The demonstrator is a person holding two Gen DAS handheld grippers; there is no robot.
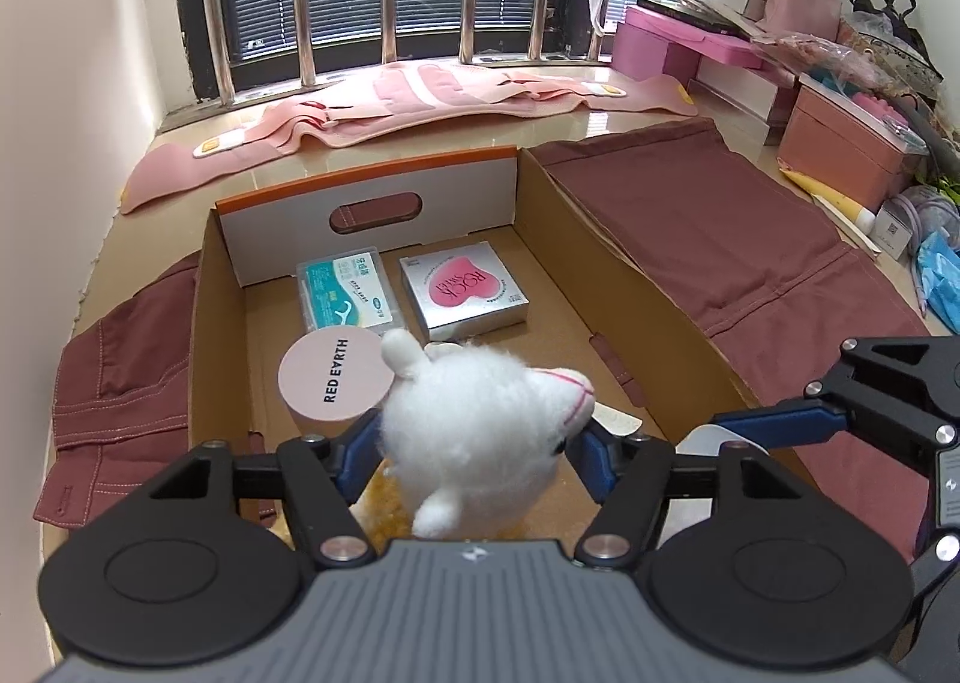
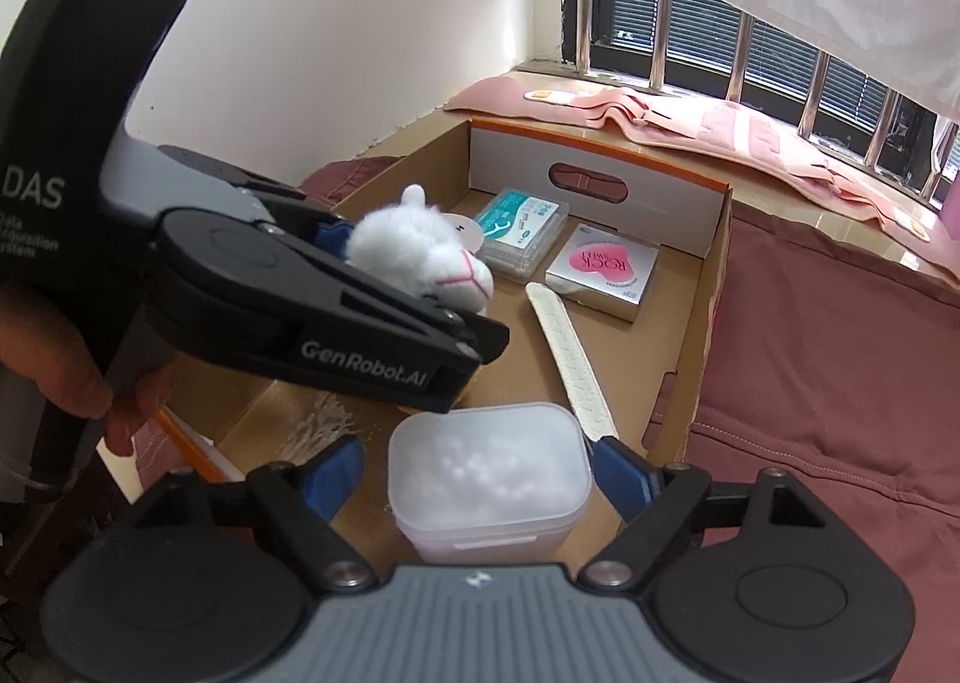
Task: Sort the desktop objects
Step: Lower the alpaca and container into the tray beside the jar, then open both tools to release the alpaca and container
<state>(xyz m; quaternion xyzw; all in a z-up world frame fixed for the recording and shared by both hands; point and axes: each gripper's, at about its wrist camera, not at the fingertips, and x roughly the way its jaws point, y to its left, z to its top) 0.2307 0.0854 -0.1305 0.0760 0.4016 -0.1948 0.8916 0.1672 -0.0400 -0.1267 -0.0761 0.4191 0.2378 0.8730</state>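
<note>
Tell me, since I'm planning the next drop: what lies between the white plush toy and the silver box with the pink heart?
Only bare cardboard box floor, seen in the right wrist view, separates the white plush toy from the silver box.

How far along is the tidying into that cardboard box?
Partly done. Already lying in the cardboard box: a floss pick case, a silver box with a pink heart and a nail file. In hand: the left gripper holds a white plush toy over the box, and the right gripper holds a frosted plastic container. Both need setting down.
</note>
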